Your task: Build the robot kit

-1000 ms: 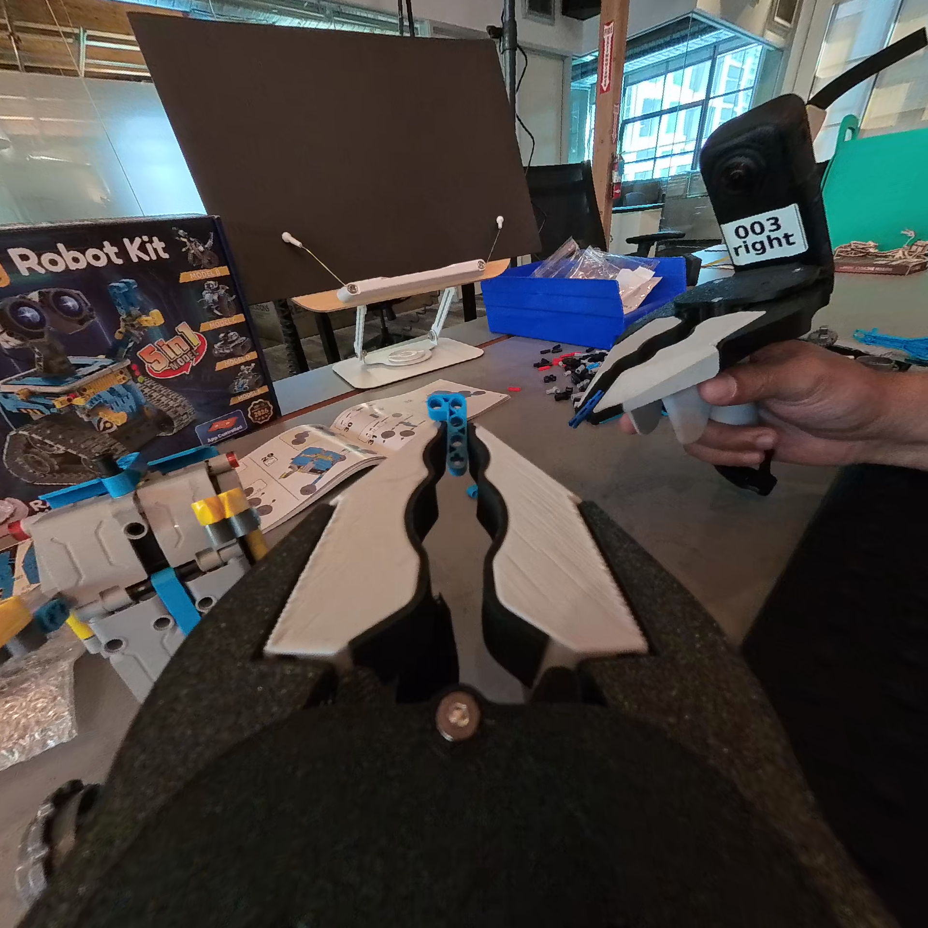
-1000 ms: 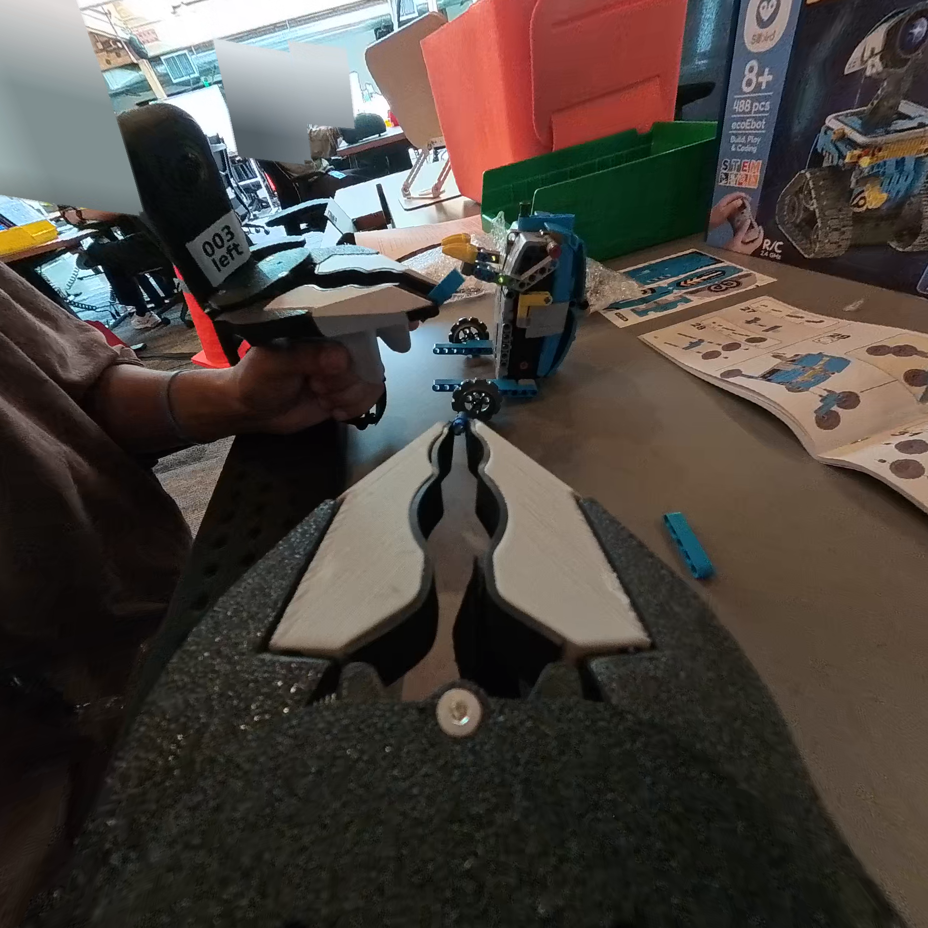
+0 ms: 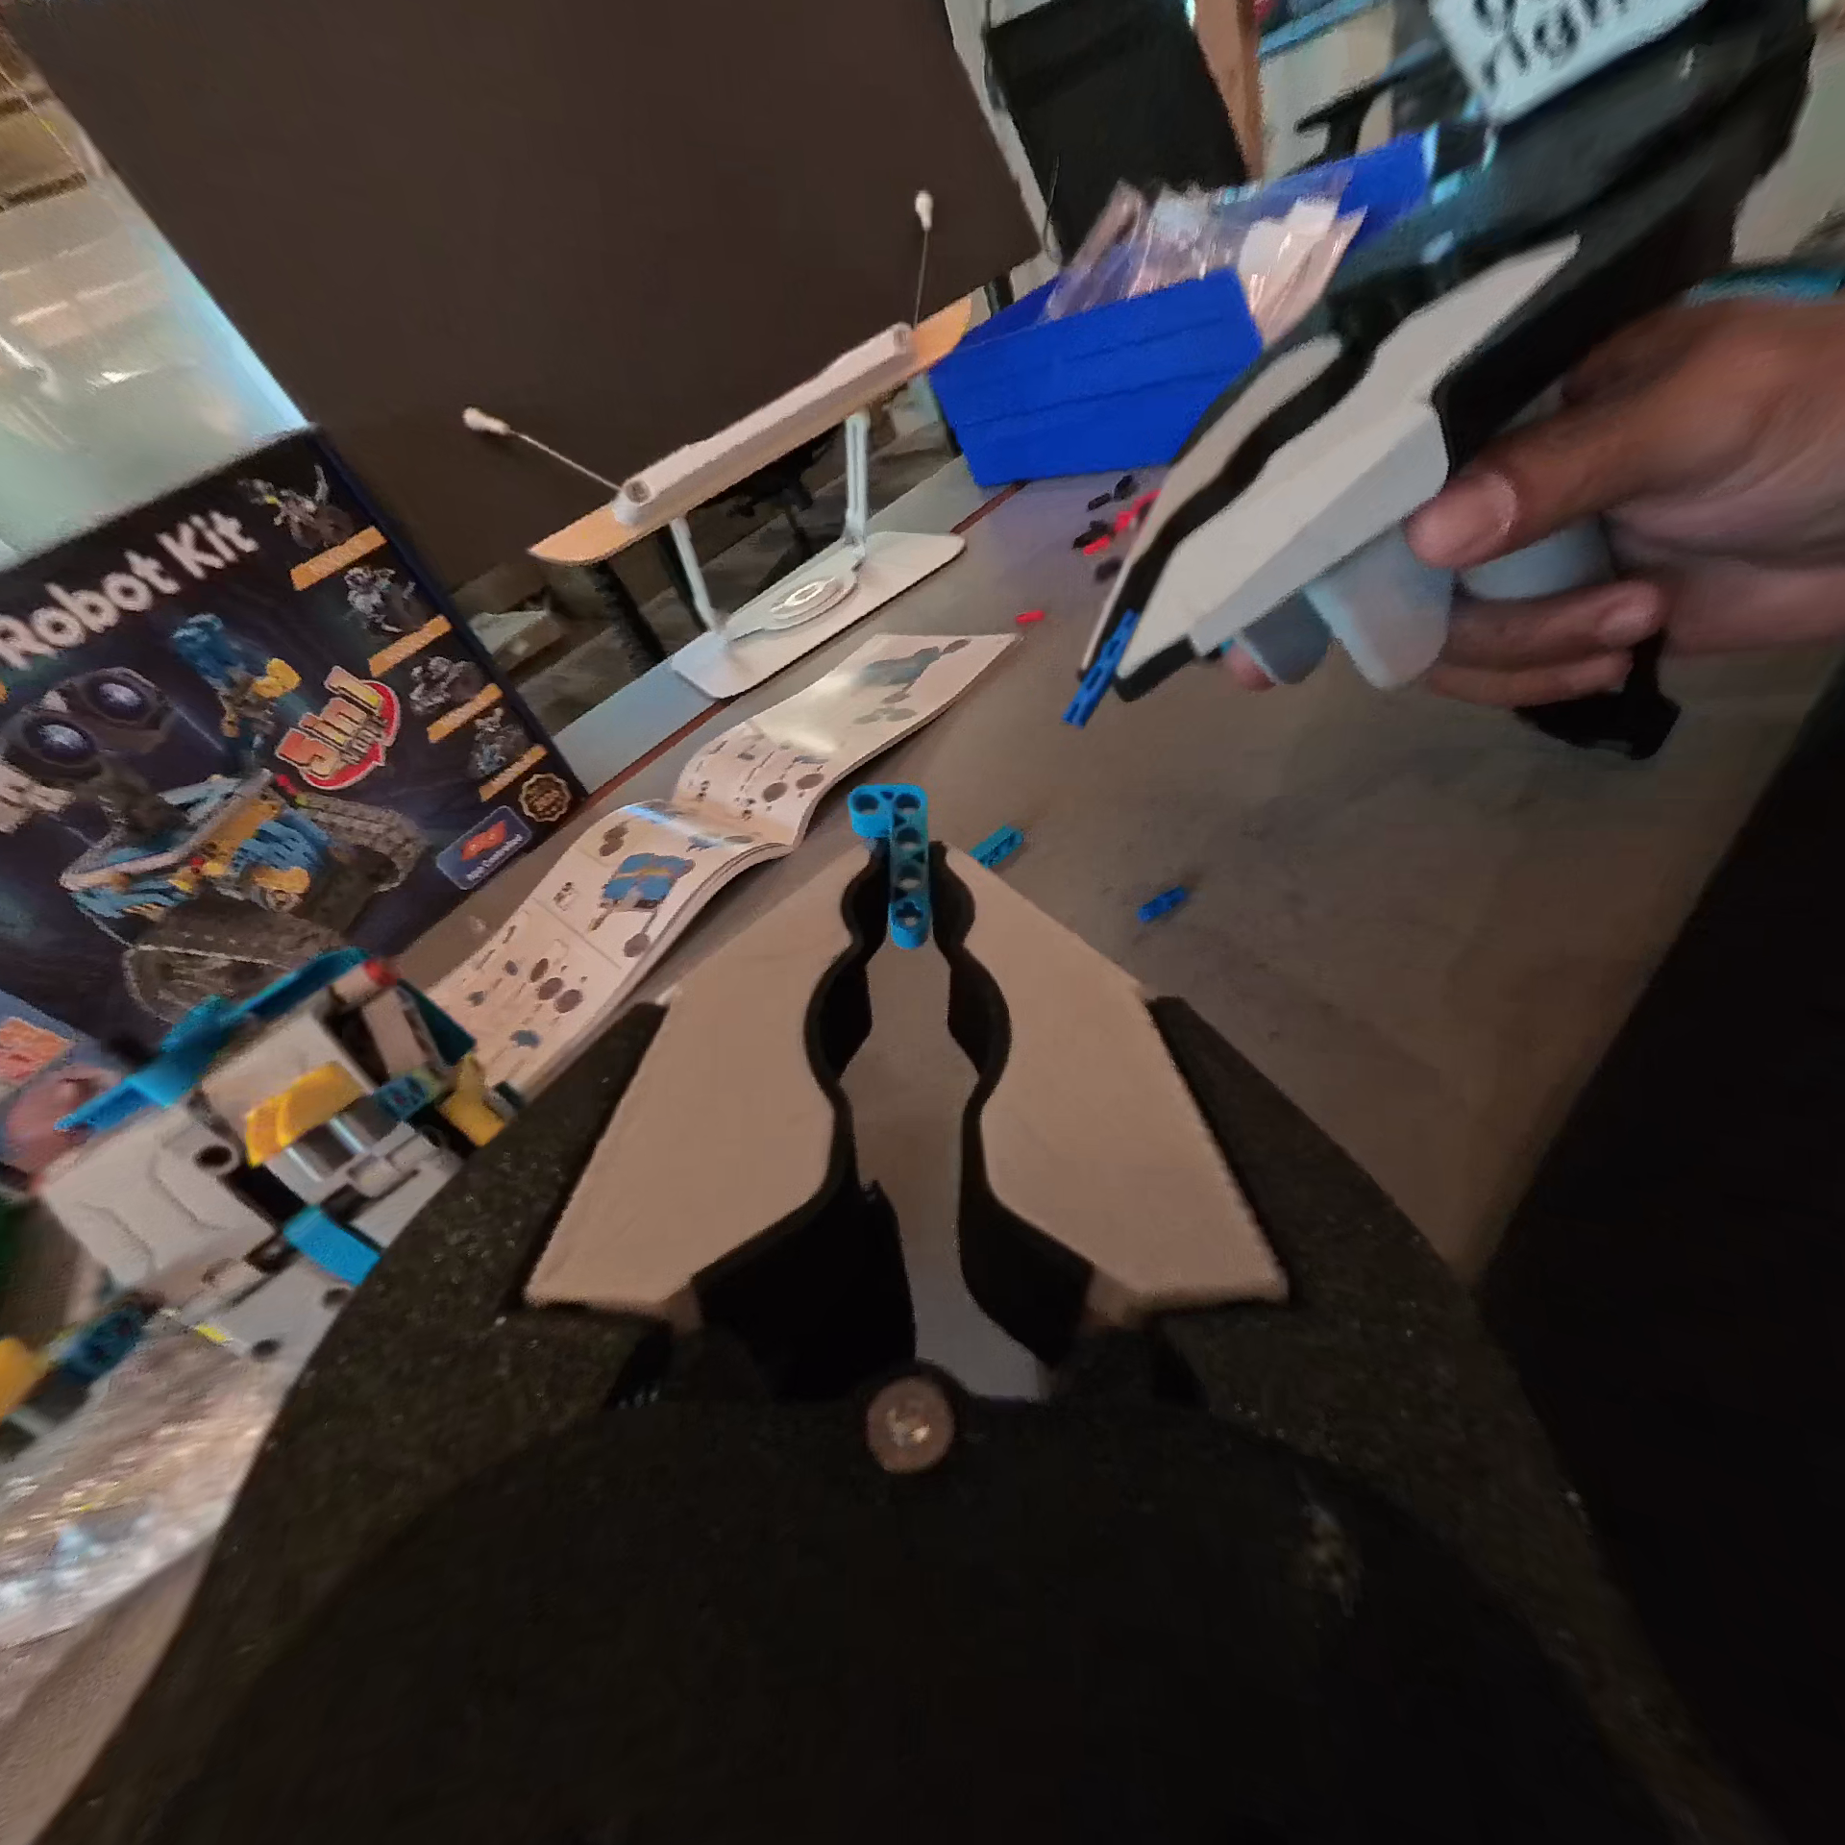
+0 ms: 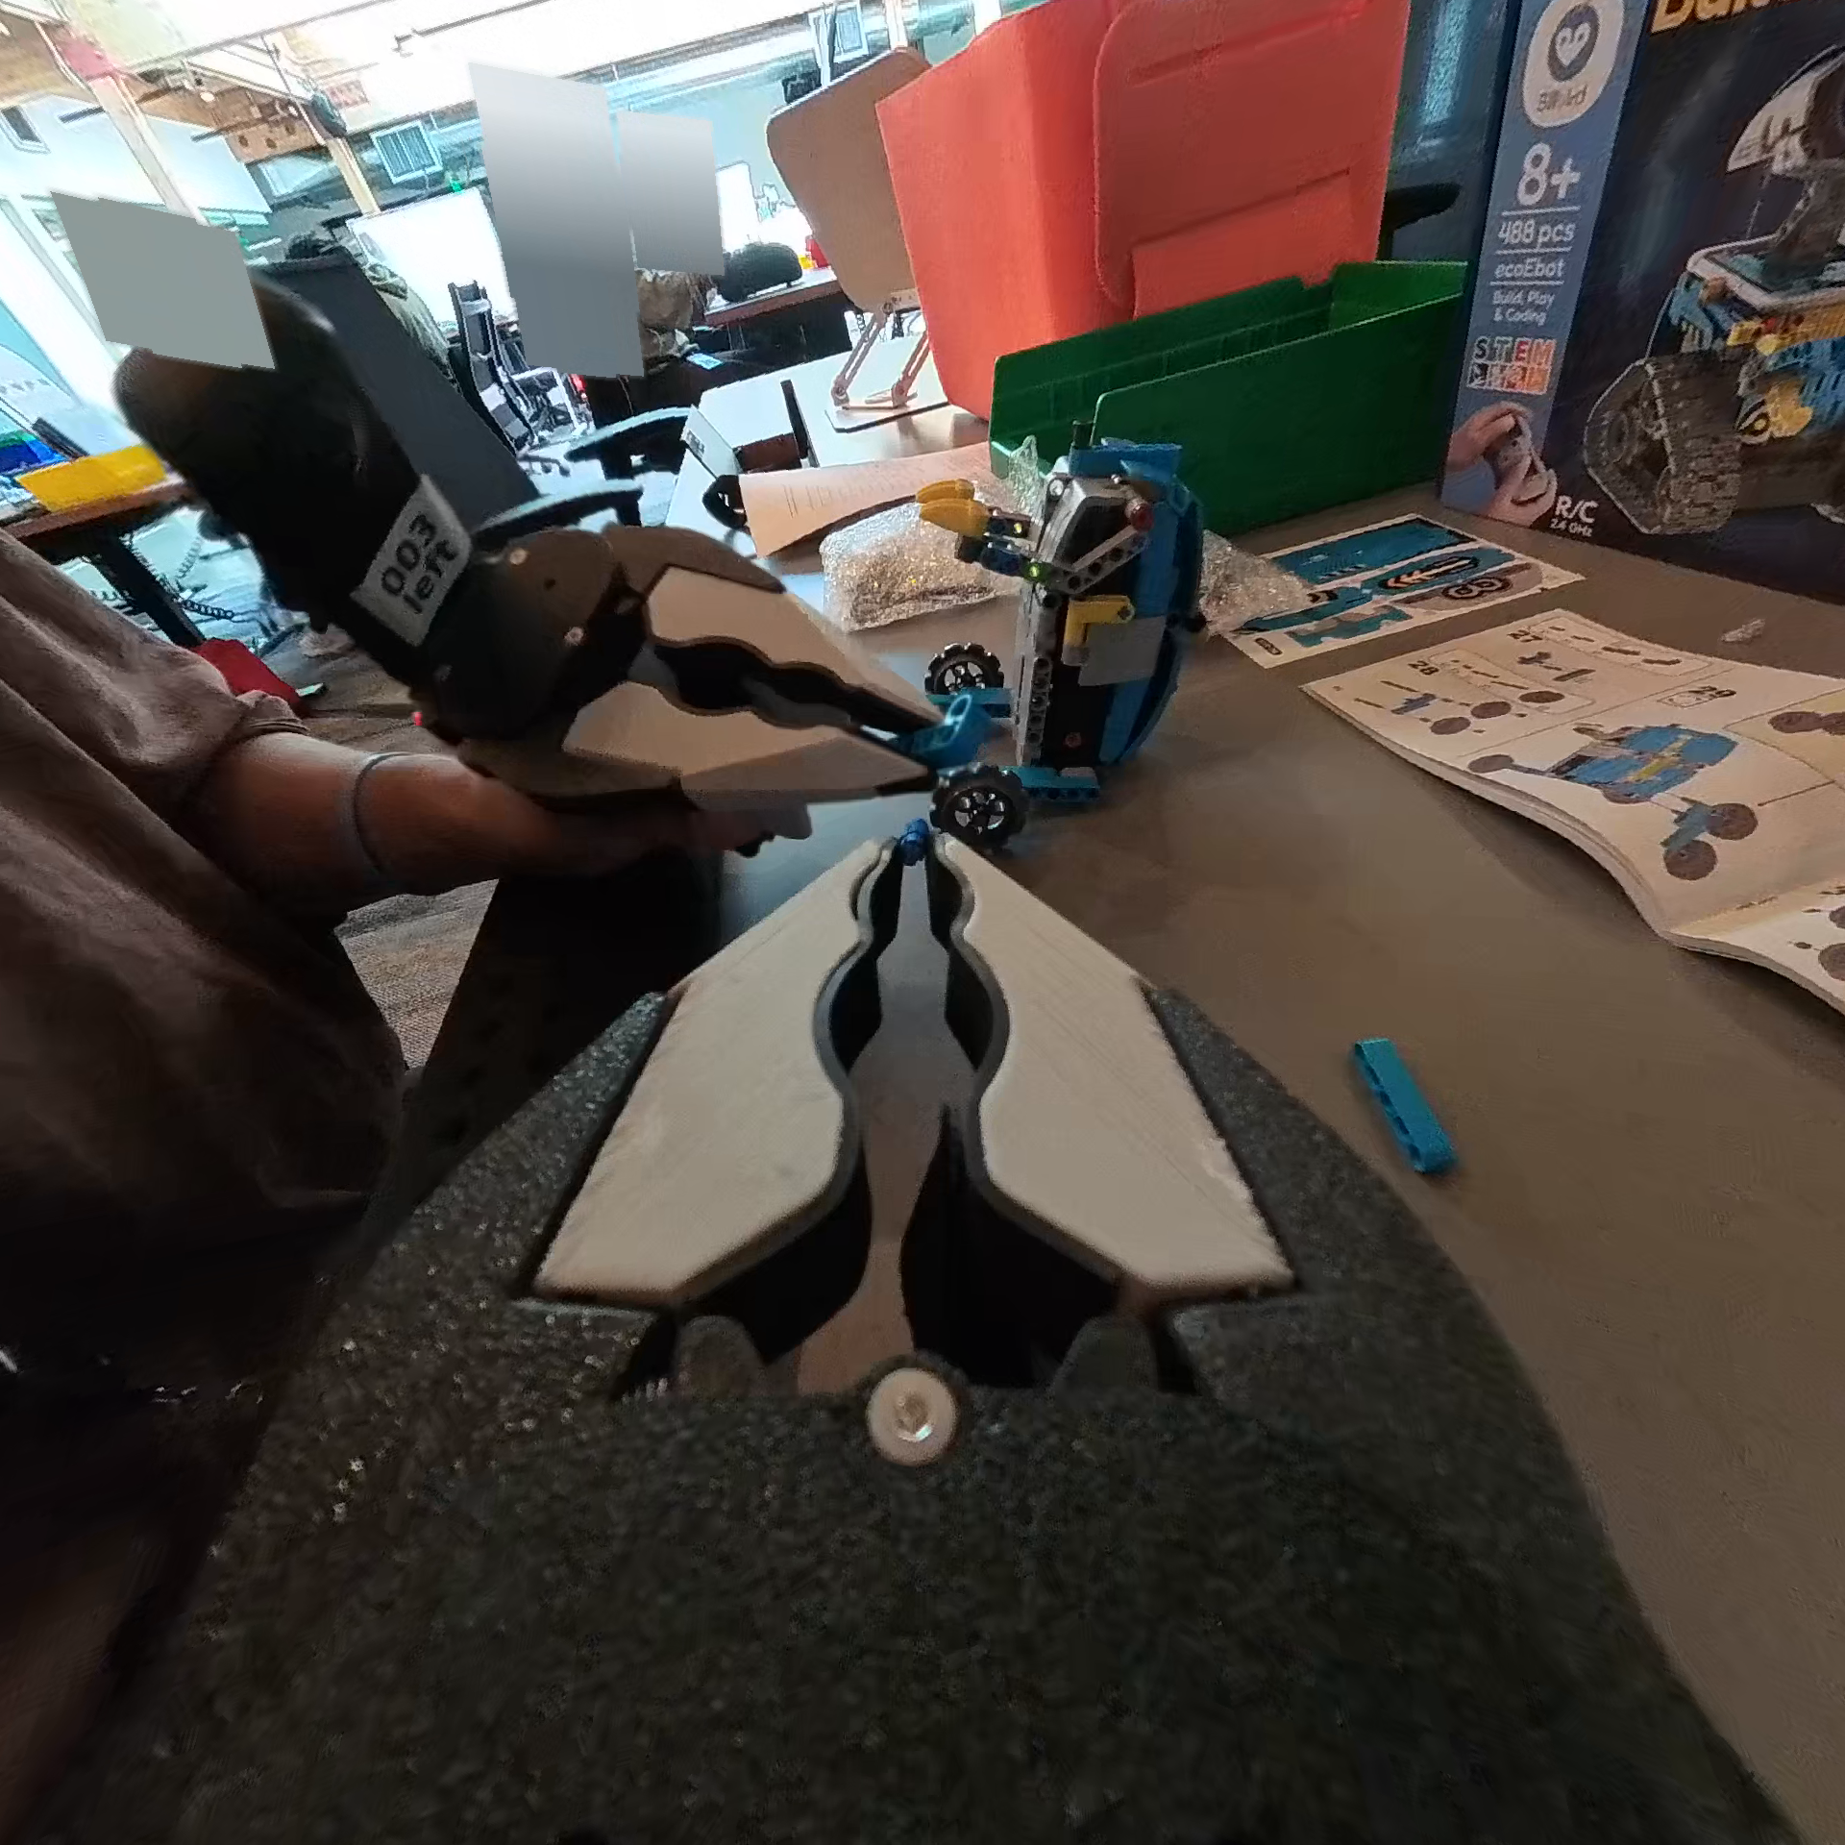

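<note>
While both fingers clamp blue beams [image 3: 904,867], blue bin [image 3: 1098,384] holds plastic bags [image 3: 1198,240].

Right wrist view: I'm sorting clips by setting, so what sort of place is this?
Probably an open-plan office or workshop with a toy-building bench: office chairs and desks stand behind, and a kit box, an instruction booklet and a half-built toy vehicle sit on the grey table.

Daylit and fairly bright, from windows behind; soft, weak shadows on the grey tabletop [image 4: 1498,998]. Heavy motion blur across the left wrist view, sharper in the right. Strong wide-angle bending at edges; near foam dark, slightly underexposed.
</note>
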Motion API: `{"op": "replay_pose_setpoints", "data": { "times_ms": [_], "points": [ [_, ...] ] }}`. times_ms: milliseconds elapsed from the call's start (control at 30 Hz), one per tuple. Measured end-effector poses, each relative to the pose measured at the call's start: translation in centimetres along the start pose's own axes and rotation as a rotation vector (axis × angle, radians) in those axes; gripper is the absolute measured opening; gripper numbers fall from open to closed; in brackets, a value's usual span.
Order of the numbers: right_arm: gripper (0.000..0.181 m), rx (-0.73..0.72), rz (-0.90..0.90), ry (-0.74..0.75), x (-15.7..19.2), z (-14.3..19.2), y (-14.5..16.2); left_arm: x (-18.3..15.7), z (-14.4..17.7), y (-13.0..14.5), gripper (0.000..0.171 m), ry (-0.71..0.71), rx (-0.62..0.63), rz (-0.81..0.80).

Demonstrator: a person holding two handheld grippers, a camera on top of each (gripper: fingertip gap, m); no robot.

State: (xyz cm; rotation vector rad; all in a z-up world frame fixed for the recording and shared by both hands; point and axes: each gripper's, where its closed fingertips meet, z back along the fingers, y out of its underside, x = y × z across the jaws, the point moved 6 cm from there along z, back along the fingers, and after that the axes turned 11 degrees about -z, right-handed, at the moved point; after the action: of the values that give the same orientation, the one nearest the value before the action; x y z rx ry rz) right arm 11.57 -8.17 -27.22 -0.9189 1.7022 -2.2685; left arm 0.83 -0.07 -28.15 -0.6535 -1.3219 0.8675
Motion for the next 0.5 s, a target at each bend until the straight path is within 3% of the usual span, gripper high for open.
{"op": "replay_pose_setpoints", "data": {
  "times_ms": [133,267,367,500],
  "points": [
    [0.005,-0.019,0.037,-0.006,0.4,0.0,-0.2,1.4,0.7,-0.3,0.007,0.064,-0.137,0.253],
    [0.004,-0.154,0.165,-0.059,2.2,1.0,-1.7,2.2,2.1,-2.6,0.007,0.174,-0.418,0.575],
    [0.004,-0.273,0.274,-0.062,3.6,2.0,-2.9,1.6,1.8,-3.8,0.007,0.283,-0.517,0.792],
    [0.004,-0.325,0.238,-0.121,4.3,2.4,-3.3,1.3,1.4,-5.2,0.006,0.398,-0.644,1.013]
  ]
}}
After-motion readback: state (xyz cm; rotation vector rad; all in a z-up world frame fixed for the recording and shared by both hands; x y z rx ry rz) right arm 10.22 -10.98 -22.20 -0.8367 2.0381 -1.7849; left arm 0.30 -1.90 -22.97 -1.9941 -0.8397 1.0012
